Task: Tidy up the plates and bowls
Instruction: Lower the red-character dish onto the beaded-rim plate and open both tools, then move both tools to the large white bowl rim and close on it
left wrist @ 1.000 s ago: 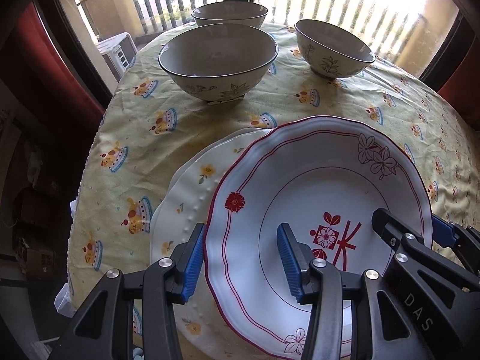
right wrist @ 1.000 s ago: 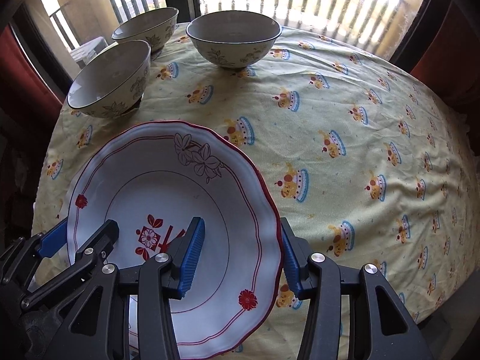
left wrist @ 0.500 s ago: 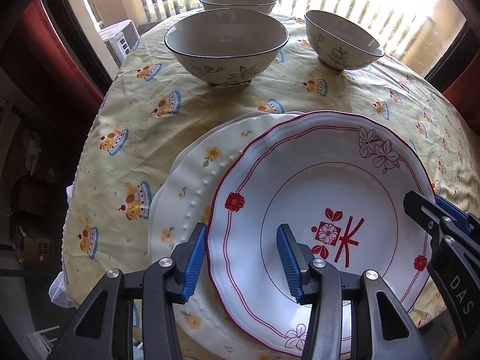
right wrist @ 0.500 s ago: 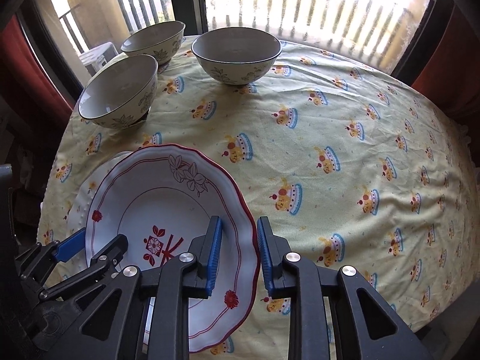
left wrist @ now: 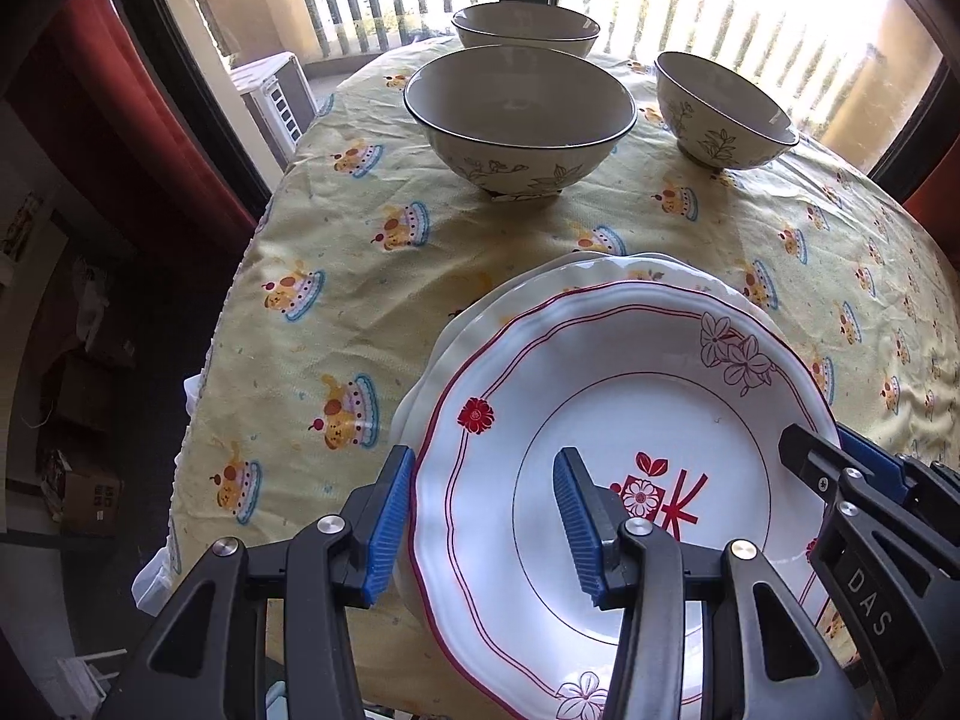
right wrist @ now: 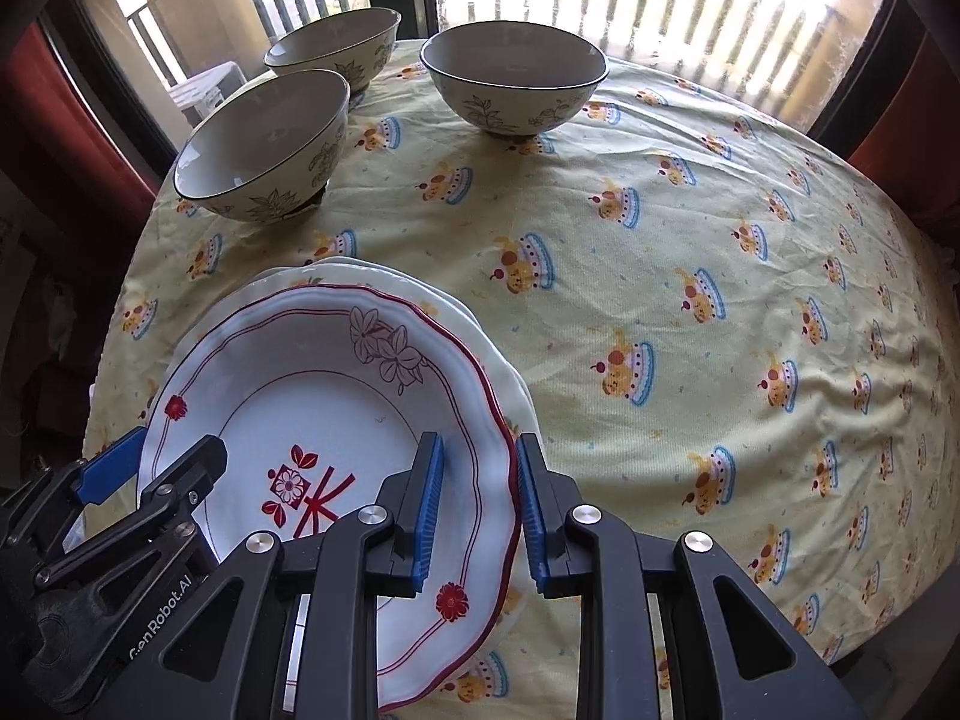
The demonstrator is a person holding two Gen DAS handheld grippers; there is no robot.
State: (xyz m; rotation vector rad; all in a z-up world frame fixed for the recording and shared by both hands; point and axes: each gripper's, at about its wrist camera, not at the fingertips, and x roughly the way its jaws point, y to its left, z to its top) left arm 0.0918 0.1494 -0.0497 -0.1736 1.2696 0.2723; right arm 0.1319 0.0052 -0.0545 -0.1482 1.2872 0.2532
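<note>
A white plate with a red rim and red flower print (left wrist: 630, 396) (right wrist: 300, 402) lies on top of a stack of white plates (left wrist: 540, 285) (right wrist: 372, 270) at the near edge of the table. My left gripper (left wrist: 483, 516) straddles its left rim with the jaws wide apart. My right gripper (right wrist: 477, 504) straddles its right rim with the jaws closer together; a grip on the rim cannot be told. Three cream bowls with leaf prints stand at the far side: a big one (left wrist: 519, 114) (right wrist: 264, 144), one behind it (left wrist: 525, 27) (right wrist: 336, 48), one to the right (left wrist: 720, 111) (right wrist: 513, 81).
The round table wears a yellow cloth with cake prints (right wrist: 690, 276). Its edge drops off at the left (left wrist: 228, 324). A window with bars is behind the bowls. Red curtains hang at both sides.
The red-rimmed plate has come to sit squarely over the white stack. My right gripper's jaws have narrowed from wide open to close around the plate's right rim. The left jaws stay wide.
</note>
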